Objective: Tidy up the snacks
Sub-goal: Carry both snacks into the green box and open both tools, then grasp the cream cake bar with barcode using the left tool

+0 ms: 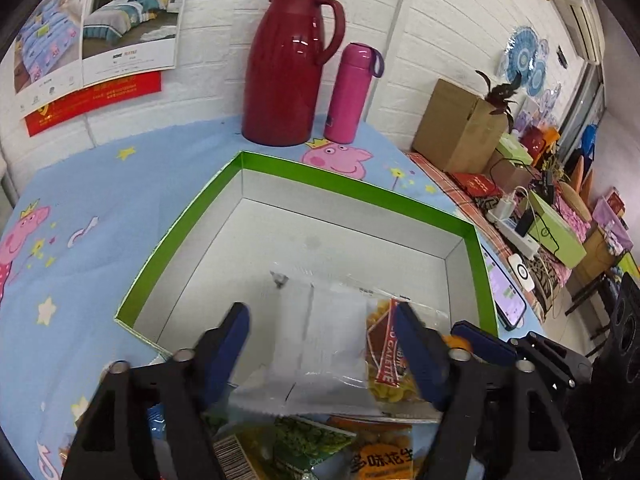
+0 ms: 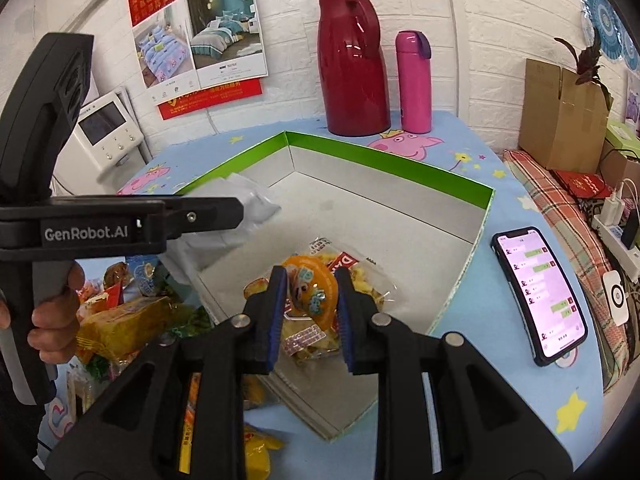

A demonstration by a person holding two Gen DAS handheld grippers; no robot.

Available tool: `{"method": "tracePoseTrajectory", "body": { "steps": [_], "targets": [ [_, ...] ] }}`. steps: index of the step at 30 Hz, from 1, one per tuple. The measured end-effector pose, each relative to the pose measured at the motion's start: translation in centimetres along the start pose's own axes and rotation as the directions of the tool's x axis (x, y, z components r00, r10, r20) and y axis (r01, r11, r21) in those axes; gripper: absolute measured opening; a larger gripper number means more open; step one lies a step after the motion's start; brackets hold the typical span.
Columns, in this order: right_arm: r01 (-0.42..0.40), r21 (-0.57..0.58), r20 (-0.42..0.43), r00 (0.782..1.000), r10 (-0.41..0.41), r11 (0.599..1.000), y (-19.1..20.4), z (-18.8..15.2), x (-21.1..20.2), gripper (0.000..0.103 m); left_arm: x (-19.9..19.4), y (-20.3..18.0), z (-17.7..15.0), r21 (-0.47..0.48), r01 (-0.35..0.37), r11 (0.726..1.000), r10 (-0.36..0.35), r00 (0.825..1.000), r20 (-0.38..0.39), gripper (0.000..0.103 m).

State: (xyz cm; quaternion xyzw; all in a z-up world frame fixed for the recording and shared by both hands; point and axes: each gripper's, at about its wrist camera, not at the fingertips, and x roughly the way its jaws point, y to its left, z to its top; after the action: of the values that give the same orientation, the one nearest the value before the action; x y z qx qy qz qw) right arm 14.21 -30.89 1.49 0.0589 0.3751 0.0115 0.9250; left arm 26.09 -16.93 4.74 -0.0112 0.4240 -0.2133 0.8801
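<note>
- Left wrist view: the near corner of the box (image 1: 188,216) is hidden behind my left gripper (image 1: 324,336), and the snack pile (image 1: 304,444) in front of the box is cut off by the lower edge, so I cannot count the packets.
- I cannot read the print on the white packet (image 1: 332,344); only its blank back shows.
- In the right wrist view my left gripper (image 2: 236,210) appears side-on, just to the left of the box, and a hand (image 2: 56,312) on its handle is partly cut off.
- My left gripper's jaws stand wide apart with the white packet lying between them over the near edge of the box; I cannot tell whether either finger touches it.
- My right gripper (image 2: 312,300) has its jaws fairly close together, clamped on an orange jelly cup (image 2: 310,292), held above the near part of the box.
- The box, green-rimmed with a white inside (image 2: 400,172), is mostly bare; a clear bag of yellow snacks (image 2: 360,276) with a red label lies on its floor at the near side, right under the cup.
- Behind the box stand a red jug (image 1: 288,68) and a pink bottle (image 1: 350,92); just right of the box lies a phone (image 2: 540,292) with its screen lit.
</note>
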Motion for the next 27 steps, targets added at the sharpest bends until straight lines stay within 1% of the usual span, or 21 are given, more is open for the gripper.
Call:
{"method": "tracePoseTrajectory", "body": {
  "steps": [1, 2, 4, 6, 12, 15, 16, 21, 24, 27],
  "targets": [
    [0.007, -0.010, 0.004, 1.000, -0.007, 1.000, 0.0, -0.1, 0.1, 0.072, -0.2, 0.4, -0.1, -0.027, -0.014, 1.000, 0.014, 1.000, 0.021, 0.096],
    [0.013, -0.023, 0.017, 1.000, -0.012, 1.000, 0.1, -0.3, 0.0, 0.090, -0.4, 0.7, -0.2, -0.041, -0.017, 0.999, 0.019, 0.999, 0.043, 0.096],
    [0.015, -0.043, 0.034, 0.999, -0.014, 0.999, 0.3, -0.4, -0.2, 0.091, -0.7, 0.9, -0.2, -0.031, -0.030, 0.999, 0.032, 0.998, 0.055, 0.096],
    [0.018, -0.048, 0.033, 0.999, -0.016, 0.999, 0.4, -0.3, -0.4, 0.091, -1.0, 0.9, -0.1, -0.017, -0.054, 0.998, 0.055, 0.996, 0.063, 0.096],
    [0.007, -0.039, 0.040, 0.999, -0.006, 0.999, 1.1, -0.2, -1.7, 0.091, -3.0, 0.5, -0.6, -0.001, -0.069, 0.998, 0.068, 0.994, 0.083, 0.096],
    [0.010, -0.044, 0.050, 0.999, -0.008, 0.999, 1.8, -0.4, -3.1, 0.096, -4.7, 0.1, -1.3, 0.008, -0.089, 0.996, 0.088, 0.991, 0.097, 0.096],
    [0.009, -0.043, 0.057, 0.998, -0.006, 0.999, 2.0, -0.5, -3.6, 0.097, -5.3, -0.1, -1.6, 0.009, -0.098, 0.995, 0.097, 0.990, 0.105, 0.096],
    [-0.006, -0.036, 0.077, 0.997, 0.009, 0.999, 3.1, -1.6, -6.2, 0.097, -8.3, -0.5, -3.4, 0.008, -0.126, 0.992, 0.124, 0.984, 0.130, 0.096],
    [-0.020, -0.030, 0.084, 0.996, 0.022, 0.999, 3.8, -2.4, -7.6, 0.098, -10.1, -0.5, -4.9, 0.005, -0.129, 0.992, 0.127, 0.982, 0.140, 0.096],
    [-0.038, -0.026, 0.089, 0.995, 0.040, 0.999, 4.6, -3.5, -9.0, 0.099, -11.9, -0.1, -6.6, -0.012, -0.109, 0.994, 0.109, 0.983, 0.148, 0.096]
  ]
}}
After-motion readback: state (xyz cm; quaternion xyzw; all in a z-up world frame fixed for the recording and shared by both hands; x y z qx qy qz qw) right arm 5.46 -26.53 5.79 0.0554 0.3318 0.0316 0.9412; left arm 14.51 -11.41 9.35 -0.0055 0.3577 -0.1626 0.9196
